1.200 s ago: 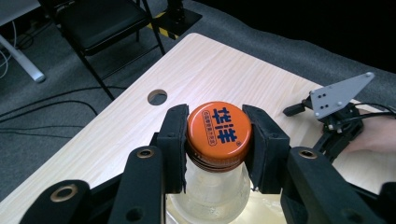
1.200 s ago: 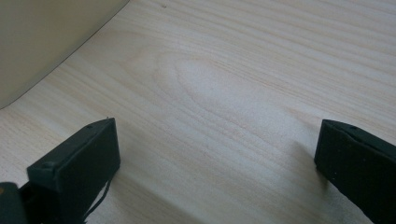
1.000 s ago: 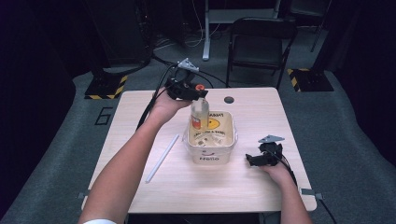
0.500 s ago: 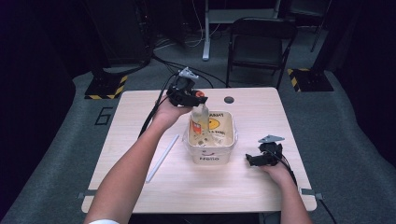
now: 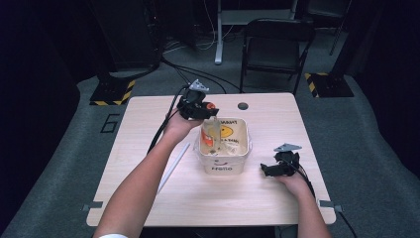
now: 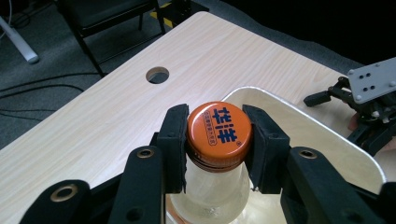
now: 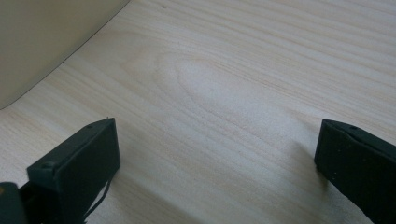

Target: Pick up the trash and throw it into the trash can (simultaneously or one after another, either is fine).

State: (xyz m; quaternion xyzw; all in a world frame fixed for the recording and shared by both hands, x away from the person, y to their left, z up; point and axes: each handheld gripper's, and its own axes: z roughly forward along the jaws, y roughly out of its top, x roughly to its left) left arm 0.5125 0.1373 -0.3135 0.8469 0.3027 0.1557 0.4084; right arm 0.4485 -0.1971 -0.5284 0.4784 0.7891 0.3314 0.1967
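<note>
I had my left gripper [image 6: 215, 140] clamped on the orange cap [image 6: 218, 130] of a clear plastic bottle [image 5: 210, 135], one pad on each side of the cap. The bottle hung upright with its lower part inside the cream bin [image 5: 240, 153] at the middle of the table [image 5: 148, 198]. I judged the step to be setting the bottle down into the bin. The next move called for lowering until the base rested on the bin floor, then spreading the jaws and lifting clear of the rim. My right gripper [image 5: 270, 170] rested on the table beside the bin, jaws apart and empty.
</note>
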